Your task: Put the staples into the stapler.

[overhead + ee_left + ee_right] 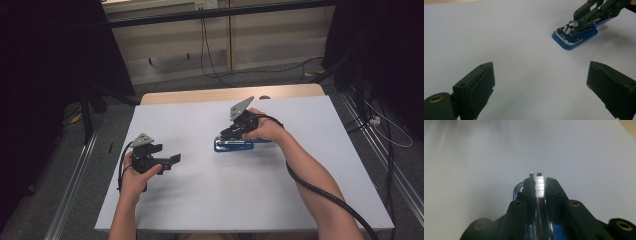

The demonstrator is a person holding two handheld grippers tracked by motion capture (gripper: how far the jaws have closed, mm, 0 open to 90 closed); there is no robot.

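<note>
A blue stapler (233, 146) with a chrome inner part lies on the white table (210, 200), right of centre. My right gripper (226, 135) comes down on it from the right. In the right gripper view my right gripper (539, 182) is shut on a silver strip (539, 187) that looks like staples, just above the blue stapler (518, 189). In the left gripper view that strip (569, 26) sits over the stapler (575, 41). My left gripper (167, 155) hovers at the table's left and points toward the stapler. In its own view my left gripper (540, 82) is open, with bare table between the jaws.
The table's wooden far edge (225, 93) shows beyond the white sheet. Cables (210, 55) run across the floor behind, dark stands flank both sides, and a thick black cable (320, 192) trails along the right forearm.
</note>
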